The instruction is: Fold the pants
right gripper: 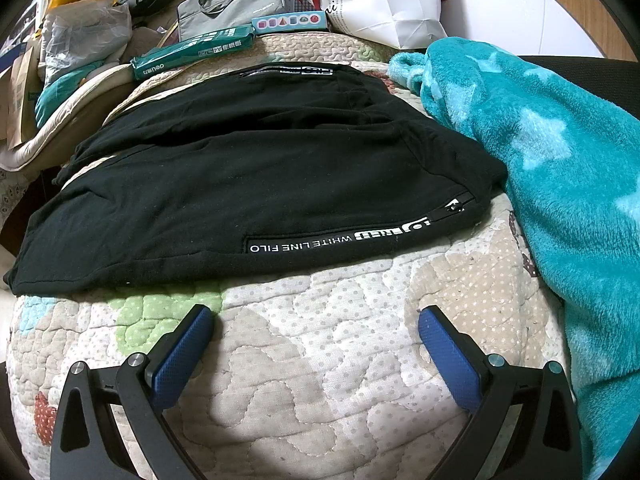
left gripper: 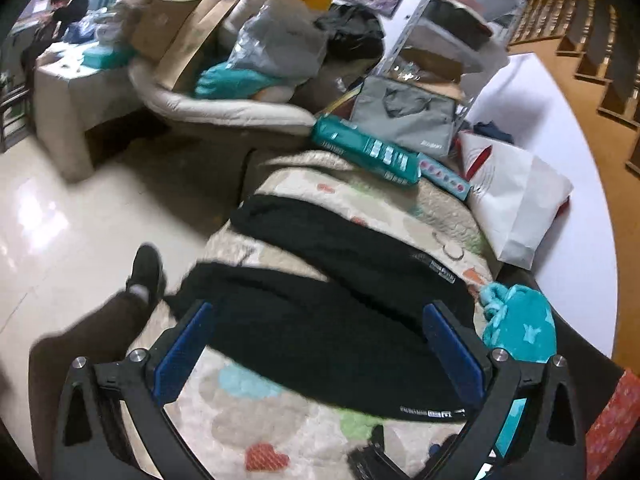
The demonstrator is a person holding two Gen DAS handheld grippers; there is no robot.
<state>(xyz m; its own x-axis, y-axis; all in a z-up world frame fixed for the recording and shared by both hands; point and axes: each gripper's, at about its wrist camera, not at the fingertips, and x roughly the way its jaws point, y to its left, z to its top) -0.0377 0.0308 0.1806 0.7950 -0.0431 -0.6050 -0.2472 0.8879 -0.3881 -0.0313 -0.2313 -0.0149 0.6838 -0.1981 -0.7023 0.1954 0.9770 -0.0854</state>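
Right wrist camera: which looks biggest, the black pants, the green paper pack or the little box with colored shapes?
1. black pants
2. green paper pack
3. box with colored shapes
The boxes lie farther away, so they look smaller.

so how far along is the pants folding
Done: the black pants lie spread on the quilt, legs apart in the left wrist view, beside the teal blanket. No fold looks made yet. In hand: nothing; the left gripper is open above the pants, and the right gripper is open over bare quilt. Left: all the folding.
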